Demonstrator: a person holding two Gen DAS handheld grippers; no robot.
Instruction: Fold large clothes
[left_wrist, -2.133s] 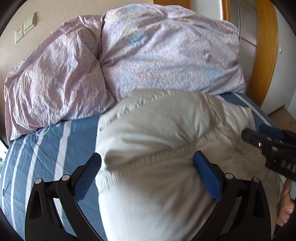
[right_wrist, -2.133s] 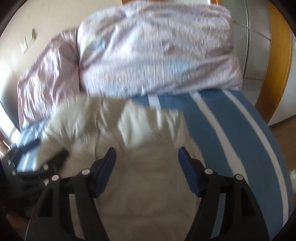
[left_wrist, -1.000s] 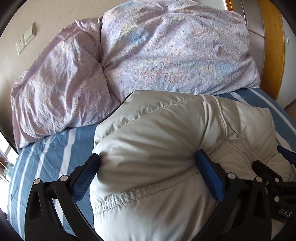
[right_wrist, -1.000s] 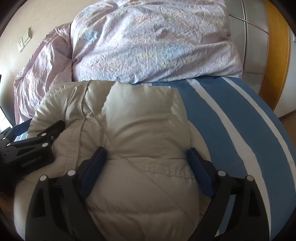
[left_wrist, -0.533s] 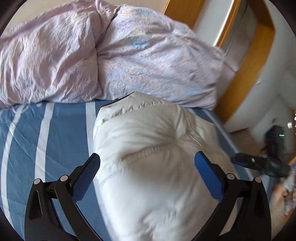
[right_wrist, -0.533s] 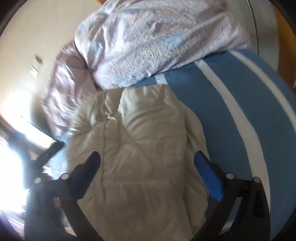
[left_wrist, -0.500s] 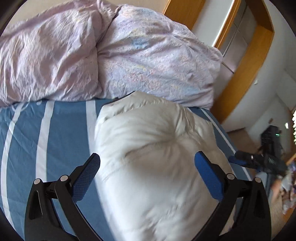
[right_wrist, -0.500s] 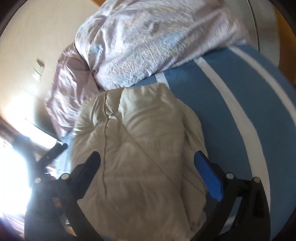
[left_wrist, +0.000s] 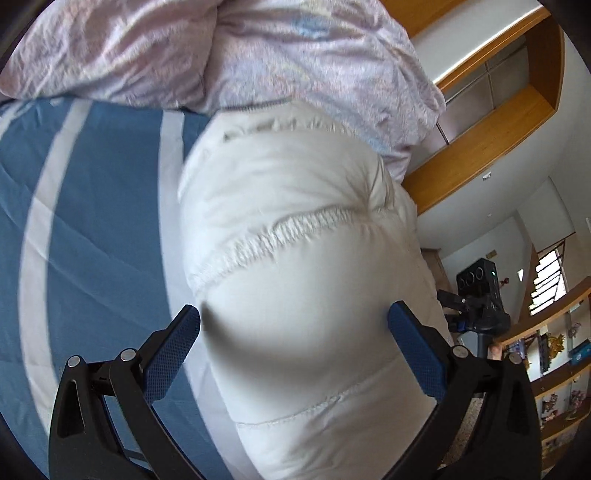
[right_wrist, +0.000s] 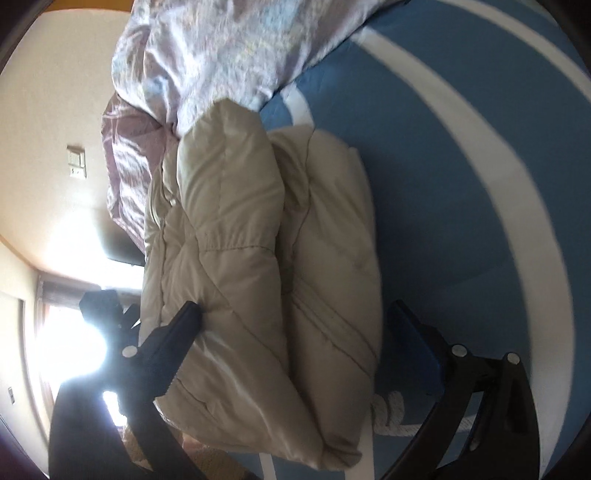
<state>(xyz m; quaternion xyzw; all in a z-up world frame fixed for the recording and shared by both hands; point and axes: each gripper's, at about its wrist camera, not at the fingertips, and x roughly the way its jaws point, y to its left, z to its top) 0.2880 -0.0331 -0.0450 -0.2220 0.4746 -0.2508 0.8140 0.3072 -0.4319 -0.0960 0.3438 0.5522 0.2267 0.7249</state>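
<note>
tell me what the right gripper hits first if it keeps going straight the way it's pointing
Most likely the folded cream jacket: it lies between the open fingers of the right gripper, directly ahead on the striped bed sheet. Depth is uncertain.

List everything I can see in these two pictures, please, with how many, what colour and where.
puffy jacket: one, cream-white, folded into a bundle on the bed
bed sheet: one, blue with white stripes, under the jacket
duvet: one, pale lilac, crumpled at the far end of the bed
wardrobe frame: one, orange wood, beside the bed
wall switch: one plate, cream, on the wall
left claw: one, black with blue pads, open astride the jacket
right claw: one, black with blue pads, open over the jacket
</note>
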